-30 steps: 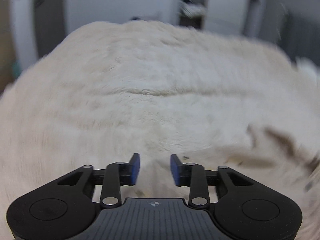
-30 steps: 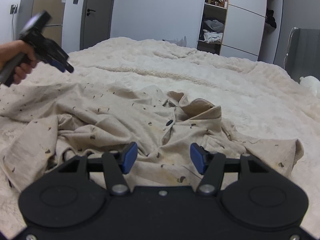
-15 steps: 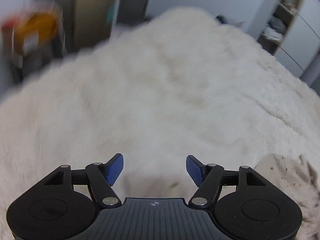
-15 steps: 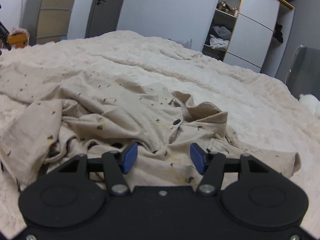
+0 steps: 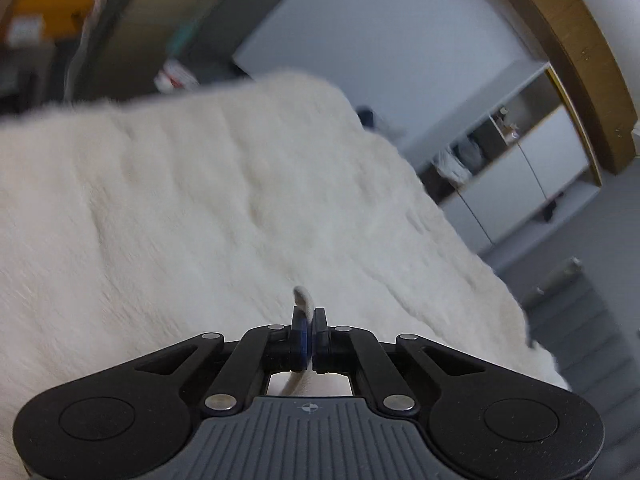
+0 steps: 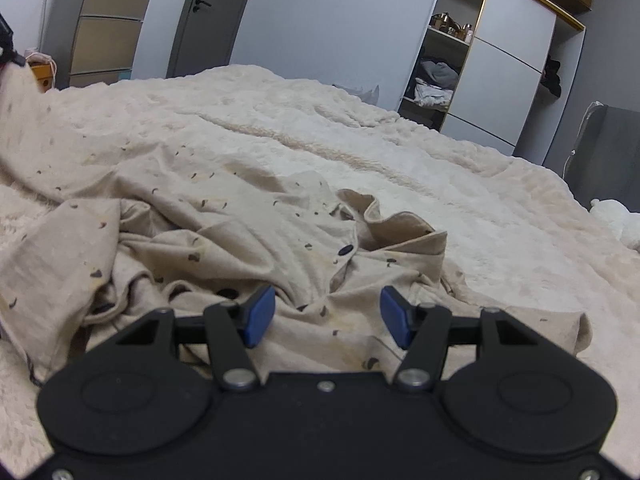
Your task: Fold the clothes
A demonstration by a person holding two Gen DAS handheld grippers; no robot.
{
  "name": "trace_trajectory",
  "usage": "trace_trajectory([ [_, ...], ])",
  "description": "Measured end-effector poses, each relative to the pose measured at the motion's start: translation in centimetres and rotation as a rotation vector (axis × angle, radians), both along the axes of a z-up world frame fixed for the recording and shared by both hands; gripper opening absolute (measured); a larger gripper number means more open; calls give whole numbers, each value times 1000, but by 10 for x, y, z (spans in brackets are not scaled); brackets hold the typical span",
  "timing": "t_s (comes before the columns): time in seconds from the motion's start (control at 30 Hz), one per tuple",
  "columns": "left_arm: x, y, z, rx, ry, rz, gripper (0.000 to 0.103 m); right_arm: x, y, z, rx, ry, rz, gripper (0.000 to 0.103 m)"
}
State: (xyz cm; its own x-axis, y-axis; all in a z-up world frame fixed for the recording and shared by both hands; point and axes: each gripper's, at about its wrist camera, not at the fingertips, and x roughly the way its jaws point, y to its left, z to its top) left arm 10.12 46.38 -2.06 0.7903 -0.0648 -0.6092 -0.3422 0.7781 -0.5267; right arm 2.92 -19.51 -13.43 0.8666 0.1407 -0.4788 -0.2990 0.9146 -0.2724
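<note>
A beige shirt with dark specks [image 6: 224, 224] lies crumpled on the bed, collar and buttons near the middle of the right wrist view. My right gripper [image 6: 328, 314] is open and empty, low over the shirt's near folds. My left gripper [image 5: 309, 330] is shut on a thin edge of beige fabric [image 5: 302, 300] that sticks up between its pads. In the right wrist view the shirt's far left part [image 6: 16, 92] is pulled up toward the left edge.
A fluffy cream blanket [image 6: 460, 184] covers the whole bed and also shows in the left wrist view [image 5: 180, 208]. A wardrobe with open shelves [image 6: 440, 72], a door [image 6: 200, 20] and a grey chair [image 6: 608, 148] stand beyond the bed.
My left gripper has gone from open to shut on an edge of the shirt and has tilted upward. The shirt's left part has risen. My right gripper stayed open and moved slightly.
</note>
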Motion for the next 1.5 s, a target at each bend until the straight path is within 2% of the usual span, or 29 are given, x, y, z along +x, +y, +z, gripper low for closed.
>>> trace_trajectory([
  [0.03,3,0,-4,86,87,41,5,1,1,-1,-5,2,2,57],
  [0.07,6,4,-18,79,158,53,7,1,1,-1,-9,1,5,57],
  [0.1,8,10,-34,52,224,58,22,0,2,-1,-12,0,8,57],
  [0.13,6,14,-43,-6,237,55,34,0,2,-1,-14,-2,10,57],
  [0.17,0,18,-52,-81,199,54,50,-1,2,-1,-16,-5,12,57],
  [0.2,-8,21,-62,-157,152,53,51,-3,3,0,-17,-10,15,57],
  [0.23,-10,24,-65,-167,142,55,51,-3,2,0,-15,-12,16,57],
  [0.37,-17,22,-77,-100,184,64,52,-2,3,0,-16,-6,13,57],
  [0.43,-28,19,-82,-126,165,38,52,-2,3,1,-14,-9,13,57],
  [0.5,-27,7,-89,-133,151,-35,51,-3,3,1,-12,-12,14,57],
  [0.53,-26,1,-92,-134,145,-72,42,-3,3,1,-13,-11,14,57],
  [0.57,-22,-5,-89,-103,141,-95,6,-3,3,1,-15,-10,14,57],
  [0.6,-17,-11,-85,-64,139,-115,2,-3,3,1,-16,-10,15,57],
  [0.63,-15,-13,-83,-49,133,-121,2,-3,3,1,-17,-10,15,57],
  [0.7,-10,-22,-52,10,57,-146,2,-5,2,2,-15,-15,15,57],
  [0.77,-4,-29,-15,48,-39,-187,2,-5,2,3,-11,-17,12,57],
  [0.87,14,-32,18,81,-72,-157,3,-4,1,3,-4,-16,6,57],
  [0.9,25,-31,20,112,-40,-124,13,-3,1,3,-4,-13,4,57],
  [0.93,31,-30,10,121,-8,-115,22,-2,1,2,-5,-10,3,57],
  [0.97,37,-28,-1,124,20,-112,42,-2,1,2,-7,-9,3,57],
  [1.0,42,-26,-12,127,49,-109,46,-3,1,2,-7,-12,4,57],
  [1.07,35,-19,-50,48,120,-90,45,-4,0,3,-2,-17,5,58],
  [1.13,25,-16,-70,8,149,-68,45,-5,-1,4,6,-18,1,58],
  [1.23,-3,-12,-90,-56,100,-46,46,-4,-2,4,12,-13,-1,58],
  [1.33,-21,-12,-101,-177,57,-44,50,-2,0,2,-2,-6,11,58],
  [1.37,-21,-12,-103,-195,52,-27,50,-2,1,1,-6,-6,14,58],
  [1.43,-16,-12,-107,-223,43,21,49,-3,3,0,-19,-7,19,58],
  [1.47,-15,-12,-108,-227,42,29,33,-3,4,0,-21,-8,18,58],
  [1.5,-9,-14,-110,-231,61,33,0,-4,4,0,-24,-10,16,58],
])
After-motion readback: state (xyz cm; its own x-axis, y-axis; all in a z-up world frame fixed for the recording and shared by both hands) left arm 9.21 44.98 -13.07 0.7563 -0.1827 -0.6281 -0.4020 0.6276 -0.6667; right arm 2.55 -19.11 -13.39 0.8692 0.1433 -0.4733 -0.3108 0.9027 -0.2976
